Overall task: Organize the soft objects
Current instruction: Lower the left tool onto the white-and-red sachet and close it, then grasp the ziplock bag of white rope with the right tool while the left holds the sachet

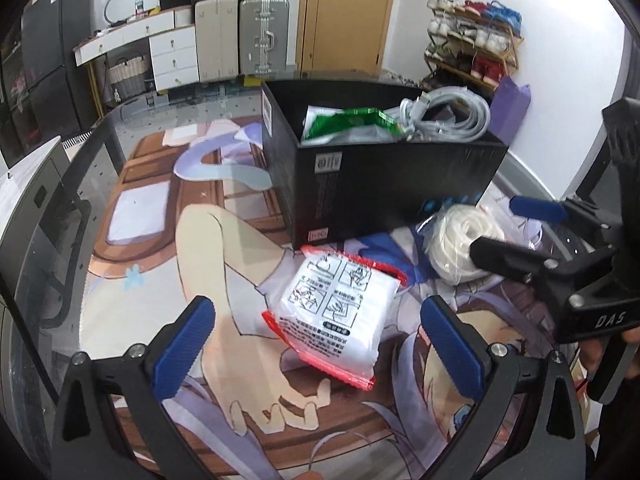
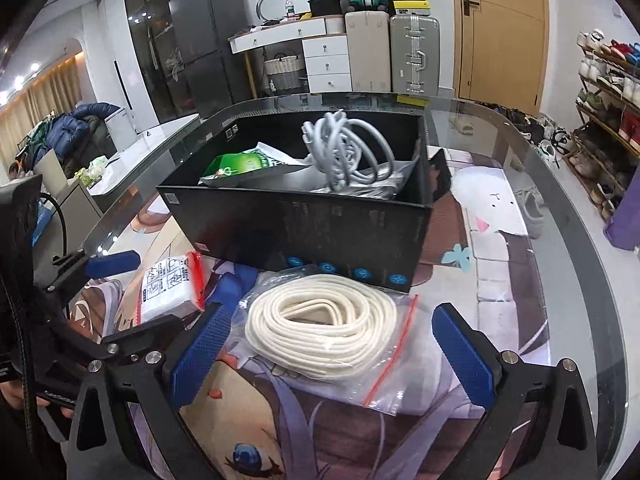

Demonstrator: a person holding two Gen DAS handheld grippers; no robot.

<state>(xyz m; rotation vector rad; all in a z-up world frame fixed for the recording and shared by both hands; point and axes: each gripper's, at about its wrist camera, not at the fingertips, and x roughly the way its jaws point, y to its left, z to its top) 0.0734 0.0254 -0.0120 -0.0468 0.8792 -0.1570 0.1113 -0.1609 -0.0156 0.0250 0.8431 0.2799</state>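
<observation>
Left gripper (image 1: 316,344) spread wide w/ red-edged white plastic pouch (image 1: 338,312) between fingers; right gripper (image 2: 326,354) likewise round bagged cream cord coil (image 2: 324,334). Risk: slick film slips, pads pinch only loose bag.

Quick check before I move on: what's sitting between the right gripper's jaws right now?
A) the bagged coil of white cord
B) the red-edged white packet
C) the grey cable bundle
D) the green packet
A: the bagged coil of white cord lies on the table between the open jaws of the right gripper, not yet gripped.
</observation>
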